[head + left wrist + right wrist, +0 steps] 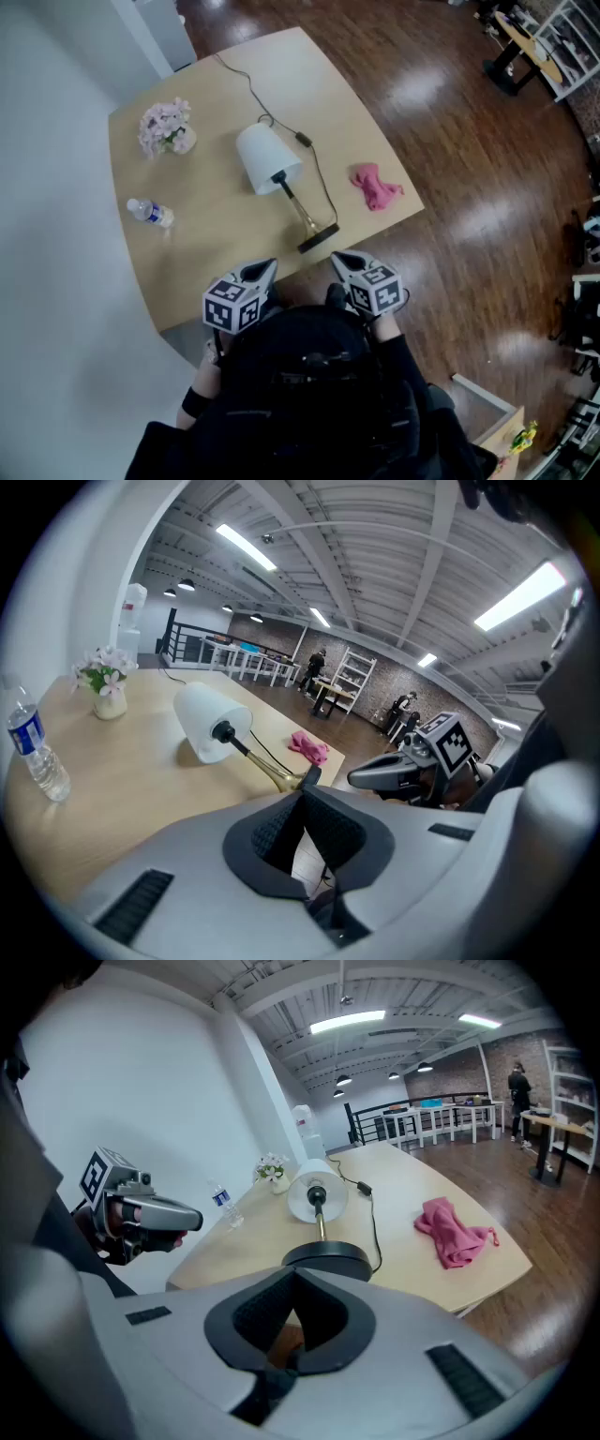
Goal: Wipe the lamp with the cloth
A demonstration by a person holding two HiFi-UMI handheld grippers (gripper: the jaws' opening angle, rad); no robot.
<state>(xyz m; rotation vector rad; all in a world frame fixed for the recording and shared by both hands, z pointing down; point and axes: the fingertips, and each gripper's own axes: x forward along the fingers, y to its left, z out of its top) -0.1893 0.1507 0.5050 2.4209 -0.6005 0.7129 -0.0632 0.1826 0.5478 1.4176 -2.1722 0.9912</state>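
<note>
Dark wooden floor point(450, 141) is seen around a light wooden table point(225, 230); on this table the lamp point(279, 178) is laid on its side, with the white shade toward the middle and the black base at the near edge; the pink cloth point(376, 187) is lying crumpled to the right of the lamp, apart from it, near the table's right edge; a black cord point(248, 89) is led from the lamp toward the far edge; a vase of flowers point(167, 127) and a water bottle point(150, 213) are placed on the left part, well apart from the lamp; the left gripper point(265, 269) and the right gripper point(339, 259) are held at the near edge, near the lamp's base; the jaws of both are closed together and nothing is held between them.
</note>
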